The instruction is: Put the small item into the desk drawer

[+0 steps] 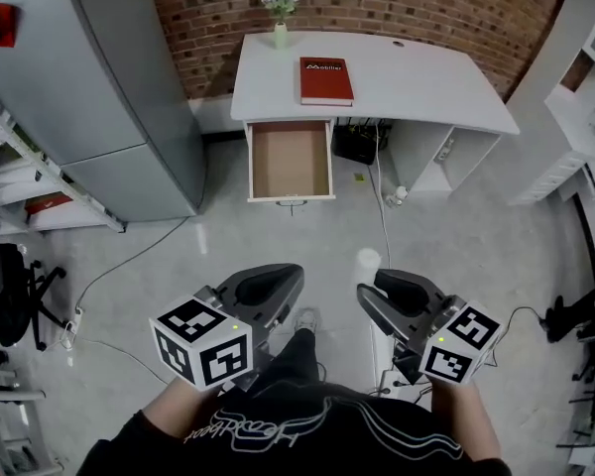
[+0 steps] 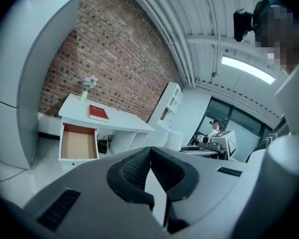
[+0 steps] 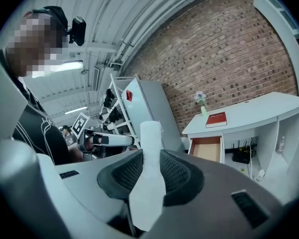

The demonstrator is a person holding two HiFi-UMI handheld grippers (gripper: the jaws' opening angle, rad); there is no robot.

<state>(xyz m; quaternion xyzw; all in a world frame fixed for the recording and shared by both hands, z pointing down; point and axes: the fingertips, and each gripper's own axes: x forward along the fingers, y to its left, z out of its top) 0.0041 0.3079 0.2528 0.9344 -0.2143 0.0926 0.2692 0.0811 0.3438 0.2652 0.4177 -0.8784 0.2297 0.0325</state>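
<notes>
The white desk (image 1: 426,87) stands against the brick wall, its drawer (image 1: 290,162) pulled open and showing a bare brown bottom. It also shows in the left gripper view, drawer (image 2: 78,142), and in the right gripper view, drawer (image 3: 207,149). My right gripper (image 1: 372,291) is shut on a small white cylinder (image 1: 368,259). In its own view the right gripper (image 3: 150,158) holds that cylinder (image 3: 150,133) upright between the pads. My left gripper (image 1: 286,276) is shut on nothing, its tips touching in the left gripper (image 2: 149,152) view. Both are held low, well short of the desk.
A red book (image 1: 326,79) and a flower vase (image 1: 280,6) sit on the desk. A grey cabinet (image 1: 109,77) stands left of it, white shelves (image 1: 575,117) right. A black box (image 1: 360,143) and cables (image 1: 382,216) lie under the desk. A black chair (image 1: 5,286) is at far left.
</notes>
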